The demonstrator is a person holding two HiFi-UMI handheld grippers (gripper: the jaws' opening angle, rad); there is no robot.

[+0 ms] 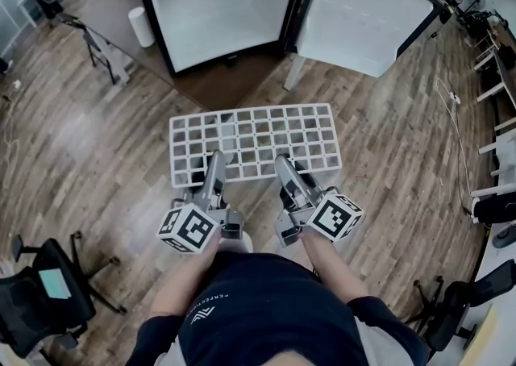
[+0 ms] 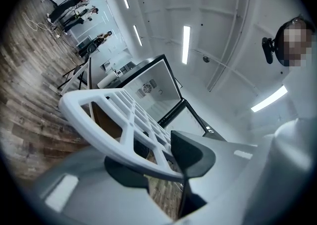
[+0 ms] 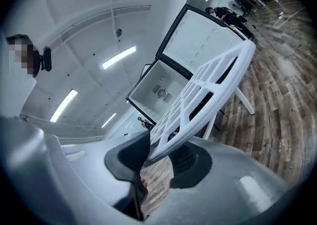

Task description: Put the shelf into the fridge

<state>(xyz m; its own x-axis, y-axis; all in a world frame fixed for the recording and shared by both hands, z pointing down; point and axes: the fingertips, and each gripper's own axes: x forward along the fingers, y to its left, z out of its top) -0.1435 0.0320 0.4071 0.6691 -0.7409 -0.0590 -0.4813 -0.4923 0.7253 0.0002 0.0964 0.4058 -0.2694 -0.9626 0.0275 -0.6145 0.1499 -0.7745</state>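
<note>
A white grid shelf (image 1: pixel 254 143) hangs level above the wooden floor, in front of me. My left gripper (image 1: pixel 216 156) is shut on its near edge left of the middle. My right gripper (image 1: pixel 284 161) is shut on the same edge right of the middle. In the left gripper view the shelf (image 2: pixel 99 110) runs out from between the dark pads of the left gripper (image 2: pixel 158 164). The right gripper view shows the shelf (image 3: pixel 208 85) pinched in the right gripper (image 3: pixel 158 157). Straight ahead stands the fridge (image 1: pixel 218 2), white and bare inside, with its door (image 1: pixel 367 14) swung open to the right.
A white cylinder bin (image 1: pixel 143 26) and a tripod stand (image 1: pixel 105 50) sit left of the fridge. A black office chair (image 1: pixel 40 292) is at my near left, and another chair (image 1: pixel 476 292) at my near right. Desks and cables line the right wall. People stand far back.
</note>
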